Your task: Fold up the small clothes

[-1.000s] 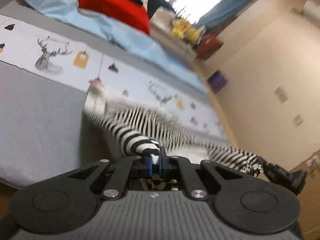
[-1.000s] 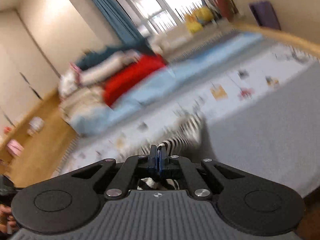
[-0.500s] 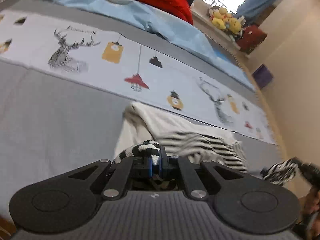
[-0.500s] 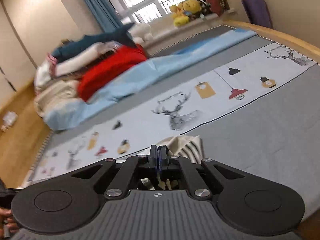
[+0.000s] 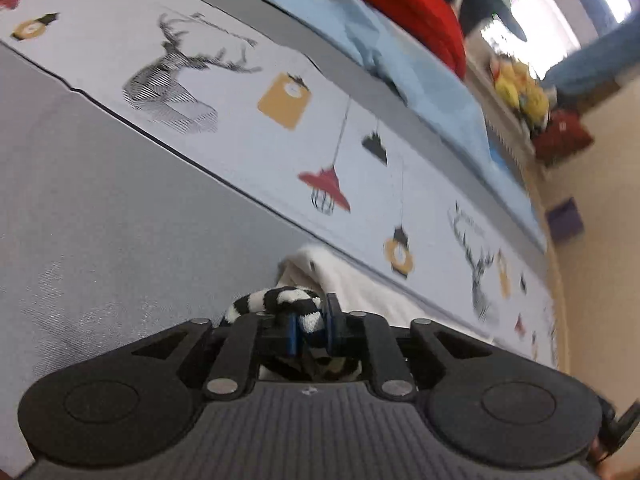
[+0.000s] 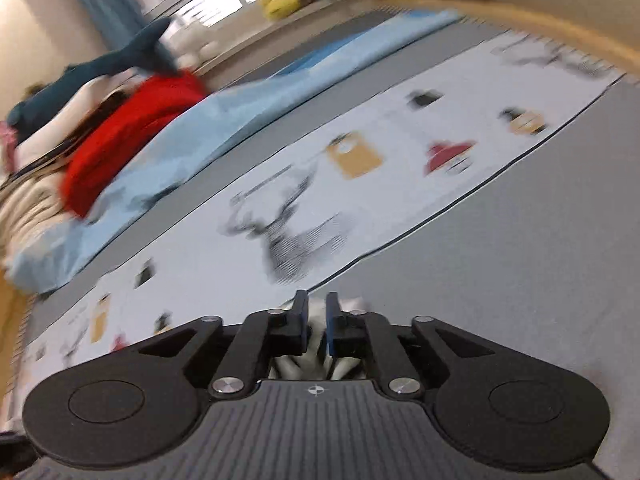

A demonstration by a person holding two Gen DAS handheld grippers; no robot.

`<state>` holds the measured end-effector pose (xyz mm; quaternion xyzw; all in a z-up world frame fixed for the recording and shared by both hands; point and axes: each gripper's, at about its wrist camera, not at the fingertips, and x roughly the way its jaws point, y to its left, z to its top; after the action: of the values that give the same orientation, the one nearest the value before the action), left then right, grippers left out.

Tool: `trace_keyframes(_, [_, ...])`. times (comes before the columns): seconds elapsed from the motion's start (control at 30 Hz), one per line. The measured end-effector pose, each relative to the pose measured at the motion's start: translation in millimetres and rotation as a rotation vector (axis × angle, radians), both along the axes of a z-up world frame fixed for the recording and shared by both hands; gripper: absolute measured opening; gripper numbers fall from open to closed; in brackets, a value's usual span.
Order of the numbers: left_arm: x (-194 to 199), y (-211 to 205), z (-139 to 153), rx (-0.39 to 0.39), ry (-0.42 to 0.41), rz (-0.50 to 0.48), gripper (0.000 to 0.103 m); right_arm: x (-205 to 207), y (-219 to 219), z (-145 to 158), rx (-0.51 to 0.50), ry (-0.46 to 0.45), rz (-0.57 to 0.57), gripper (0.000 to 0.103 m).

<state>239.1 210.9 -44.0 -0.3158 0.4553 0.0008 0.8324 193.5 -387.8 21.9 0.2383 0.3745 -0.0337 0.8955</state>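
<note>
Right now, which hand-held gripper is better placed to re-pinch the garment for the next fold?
Left, likely. The left hand-held gripper has the striped cuff between its just-opening jaws. The right hand-held gripper, also just opening, shows only pale cloth; its view is blurred.

Garment (image 5: 352, 284) on bed (image 5: 120, 220)

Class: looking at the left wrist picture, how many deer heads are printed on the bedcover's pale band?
2: one deer head at upper left, another deer head at right past the lamp prints. More may lie out of frame.
</note>
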Motion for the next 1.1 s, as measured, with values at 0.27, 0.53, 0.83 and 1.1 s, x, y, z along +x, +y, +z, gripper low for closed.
trace_keyframes(0.27, [-22.7, -3.1, 22.3, -0.020, -0.085, 0.011, 0.038, -24.2, 3.5, 4.2, 0.006, -0.012, 0.078, 0.031])
trace_keyframes(0.53, [-30.5, -22.5, 38.9, 0.007, -0.161, -0.048, 0.061, -34.4, 40.2, 1.9, -0.030, 0.033, 0.307, 0.036])
trace_keyframes(0.83, [-8.7, -45.7, 3.6, 0.064, -0.002, -0.185, 0.062, -17.5, 63.2, -18.8, -0.103, 0.090, 0.380, 0.043])
trace_keyframes(1.1, [20.3, -63.7, -28.8, 0.083, 0.141, -0.224, 0.063, 4.8, 89.9, -42.0, -0.207, 0.170, 0.457, 0.049])
